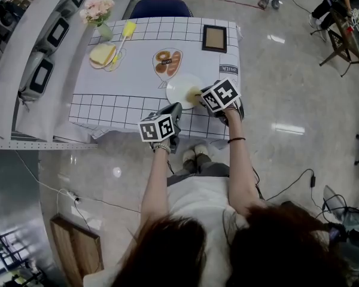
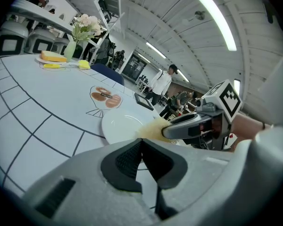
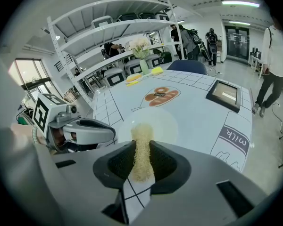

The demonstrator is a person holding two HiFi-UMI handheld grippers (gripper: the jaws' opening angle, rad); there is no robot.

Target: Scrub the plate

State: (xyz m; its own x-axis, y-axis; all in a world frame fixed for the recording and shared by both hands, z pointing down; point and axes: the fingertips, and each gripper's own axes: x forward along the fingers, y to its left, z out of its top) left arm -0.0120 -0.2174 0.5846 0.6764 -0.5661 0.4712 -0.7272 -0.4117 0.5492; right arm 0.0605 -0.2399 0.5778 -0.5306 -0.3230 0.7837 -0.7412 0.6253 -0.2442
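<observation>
The white plate [image 1: 182,90] is lying near the front edge of the checked tablecloth [image 1: 107,103], just below the printed bread picture [image 1: 167,61]. A yellow scouring pad [image 3: 141,145] is being gripped by the right gripper [image 3: 141,161], its jaws pressing on the pad from both sides. The left gripper [image 2: 142,149] is being held just off the plate's near side with its jaws closed on each other and nothing between them.

The scrub would probably go best with the pad being pressed flat and worked in small circles from the rim inward. Since nothing is pinning the plate, it is likely to slide on the cloth, so the left gripper might well be set against the rim to steady it.

In the left gripper view the pad is being shown side-on at the plate's near rim, though firm contact cannot be confirmed there. The right gripper view is showing how deep the pad sits between the jaws, which is hidden from above by the marker cube. Only in the head view is the whole table being shown, with the flower vase [image 1: 97,11] and the picture frame [image 1: 214,38] well apart from the plate.
</observation>
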